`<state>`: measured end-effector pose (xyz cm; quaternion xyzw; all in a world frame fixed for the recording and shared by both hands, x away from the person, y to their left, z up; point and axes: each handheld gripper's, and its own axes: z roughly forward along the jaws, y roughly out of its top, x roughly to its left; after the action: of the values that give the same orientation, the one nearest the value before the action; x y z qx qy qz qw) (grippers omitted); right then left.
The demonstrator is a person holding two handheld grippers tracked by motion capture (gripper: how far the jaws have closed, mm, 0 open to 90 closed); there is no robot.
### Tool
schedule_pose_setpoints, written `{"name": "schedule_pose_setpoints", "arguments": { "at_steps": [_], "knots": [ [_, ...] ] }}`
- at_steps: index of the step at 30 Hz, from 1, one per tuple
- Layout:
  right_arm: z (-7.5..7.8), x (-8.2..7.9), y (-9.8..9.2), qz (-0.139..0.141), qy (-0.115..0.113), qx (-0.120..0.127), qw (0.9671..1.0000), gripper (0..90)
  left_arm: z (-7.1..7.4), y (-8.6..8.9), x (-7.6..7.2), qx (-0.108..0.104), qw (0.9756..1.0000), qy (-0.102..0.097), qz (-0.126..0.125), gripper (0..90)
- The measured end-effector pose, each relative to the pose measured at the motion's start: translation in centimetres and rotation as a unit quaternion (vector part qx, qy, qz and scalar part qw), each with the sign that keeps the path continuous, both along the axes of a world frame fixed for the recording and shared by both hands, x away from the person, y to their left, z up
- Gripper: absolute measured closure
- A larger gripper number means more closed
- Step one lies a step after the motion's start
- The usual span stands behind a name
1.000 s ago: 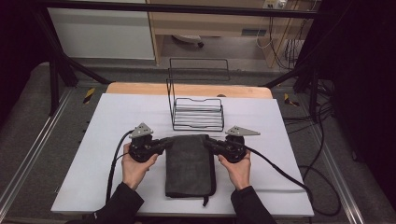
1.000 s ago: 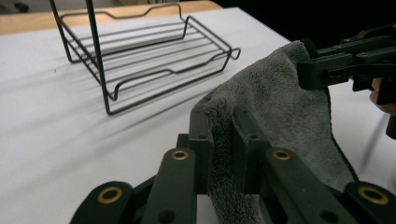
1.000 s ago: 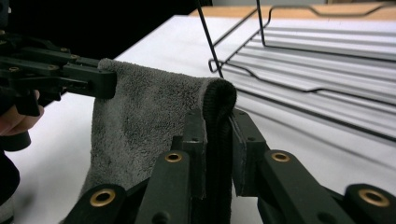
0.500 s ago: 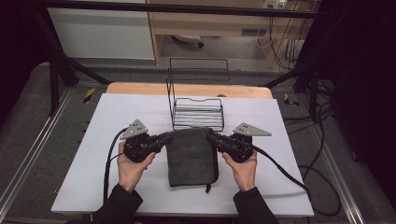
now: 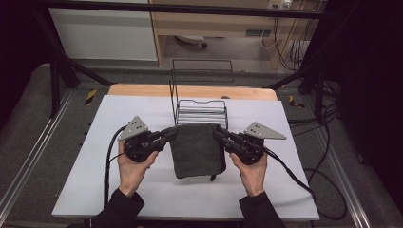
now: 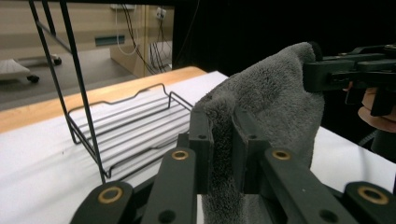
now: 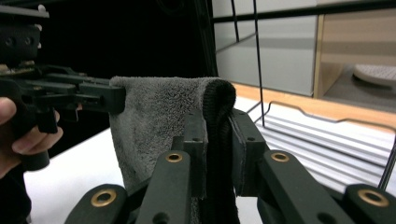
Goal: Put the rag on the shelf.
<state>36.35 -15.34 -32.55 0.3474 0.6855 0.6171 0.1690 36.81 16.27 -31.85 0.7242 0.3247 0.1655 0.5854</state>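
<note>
We see one white counter [image 5: 142, 190], its far edge a strip of bare wood, and on it, toward the back, one black wire rack [image 5: 200, 113] with a tall upright frame. Nothing else lies on the counter's surface. One dark grey towel [image 5: 197, 149] hangs just in front of the rack, folded, its top edge close to the rack's front rail, and it hides part of that rail in the high view. Two hand-held grippers hold it: the left hand-held gripper [image 5: 167, 135] is clamped tight on the towel's upper left corner, and the right hand-held gripper [image 5: 223, 135] is clamped tight on the upper right corner. Two hands carry them, with one cable [image 5: 108, 166] trailing from the left and one from the right.
</note>
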Motion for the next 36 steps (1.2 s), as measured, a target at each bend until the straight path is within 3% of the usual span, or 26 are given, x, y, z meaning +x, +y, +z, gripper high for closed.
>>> {"name": "schedule_pose_setpoints", "arguments": {
  "at_steps": [12,26,36],
  "knots": [
    [2.9,-0.2,-0.2,-0.032,-0.053,0.022,0.9979,79.2,3.3,-0.9,1.2,-0.028,0.9989,-0.036,0.014,79.9],
    [6.6,0.7,0.3,-0.065,-0.104,0.044,0.9915,79.4,7.2,-1.4,3.1,-0.050,0.9960,-0.069,0.027,80.0],
    [9.6,1.8,0.8,-0.078,-0.136,0.044,0.9866,79.4,9.9,-1.3,4.3,-0.080,0.9919,-0.093,0.033,80.1]
  ]
}}
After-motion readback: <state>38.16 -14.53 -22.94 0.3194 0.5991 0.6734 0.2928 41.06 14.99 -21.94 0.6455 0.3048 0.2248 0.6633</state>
